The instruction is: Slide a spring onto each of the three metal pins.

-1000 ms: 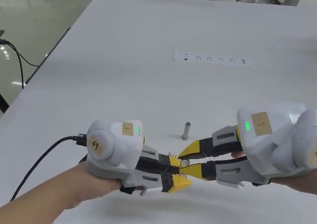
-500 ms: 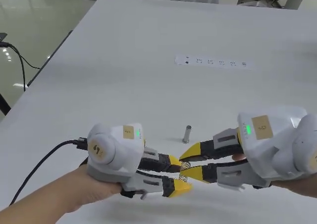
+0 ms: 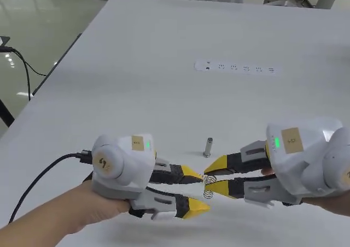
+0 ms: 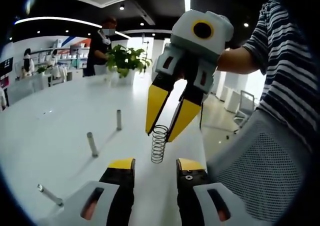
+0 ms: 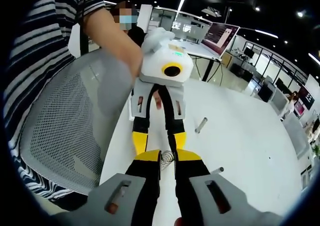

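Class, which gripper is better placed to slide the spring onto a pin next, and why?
Right. The right gripper pinches the spring at its tips, while the left gripper is open and holds nothing. An upright pin stands close to the right gripper.

— Standing upright on the table point(image 3: 164, 50)?
— One metal pin point(image 3: 208, 147).
— Just nearer than the pin?
— Right gripper point(image 3: 208, 180), nipping a spring point(image 3: 208, 193) at the tips; left gripper point(image 3: 198, 190) opposite, jaws spread, close beside that spring.
— Well beyond the pin?
— White power strip point(image 3: 235, 68), lying flat across.
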`<state>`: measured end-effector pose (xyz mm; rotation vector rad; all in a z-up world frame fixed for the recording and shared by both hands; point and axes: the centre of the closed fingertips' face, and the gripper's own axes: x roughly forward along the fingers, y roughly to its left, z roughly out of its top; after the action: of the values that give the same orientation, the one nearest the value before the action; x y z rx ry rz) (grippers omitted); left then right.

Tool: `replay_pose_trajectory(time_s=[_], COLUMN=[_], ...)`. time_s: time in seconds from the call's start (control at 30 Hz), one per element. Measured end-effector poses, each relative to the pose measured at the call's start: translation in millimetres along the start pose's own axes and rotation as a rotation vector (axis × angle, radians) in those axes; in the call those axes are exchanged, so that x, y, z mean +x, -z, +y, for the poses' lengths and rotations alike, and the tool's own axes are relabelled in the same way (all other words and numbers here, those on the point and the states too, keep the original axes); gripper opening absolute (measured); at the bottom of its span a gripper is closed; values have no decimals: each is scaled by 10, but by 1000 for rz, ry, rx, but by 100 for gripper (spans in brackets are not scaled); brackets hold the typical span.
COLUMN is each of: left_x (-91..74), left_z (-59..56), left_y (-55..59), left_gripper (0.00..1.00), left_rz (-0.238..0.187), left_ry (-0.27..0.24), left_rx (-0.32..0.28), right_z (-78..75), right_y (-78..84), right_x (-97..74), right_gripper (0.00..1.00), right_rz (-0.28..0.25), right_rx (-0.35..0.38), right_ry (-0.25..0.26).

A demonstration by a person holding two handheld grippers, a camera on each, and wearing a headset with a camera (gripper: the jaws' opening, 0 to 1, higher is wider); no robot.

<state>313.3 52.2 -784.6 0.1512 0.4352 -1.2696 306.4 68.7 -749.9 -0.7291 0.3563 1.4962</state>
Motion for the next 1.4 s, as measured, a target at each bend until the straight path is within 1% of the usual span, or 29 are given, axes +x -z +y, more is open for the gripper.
replay_pose_trajectory(time_s=[0.07,0.23,0.47,0.57,0.67,0.8,0.9,1.17,1.27,1.4], left_x=[-14,-52,-164,-210,-265,-347,-407,-561,-620,-692], left_z=[27,54,102,122,140,179,198,288,310,339], left_y=[-3,10,94,120,145,198,237,290,328,362], left_gripper=[31,33,40,46,48,56,58,69,74,83], left_rz=[-1,1,21,23,28,28,34,22,27,30], left_ry=[-14,-24,-43,-54,-63,-87,-99,-145,-157,-184], left_rx=[-3,-8,-29,-47,-54,-70,-72,-100,-120,-125], right_z=[-3,-19,-91,-108,-112,-122,-140,-175,-184,-211], right_y=[4,2,12,18,30,48,57,74,85,111], right_x=[1,-3,-14,-14,-11,-17,-25,-41,-48,-56], right_gripper=[7,7,7,7,7,7,7,7,7,7], right_rz=[1,-1,-1,0,2,6,8,12,13,17], right_rx=[0,2,6,6,8,8,8,6,9,15], right_ry=[1,6,34,44,47,54,62,79,84,97])
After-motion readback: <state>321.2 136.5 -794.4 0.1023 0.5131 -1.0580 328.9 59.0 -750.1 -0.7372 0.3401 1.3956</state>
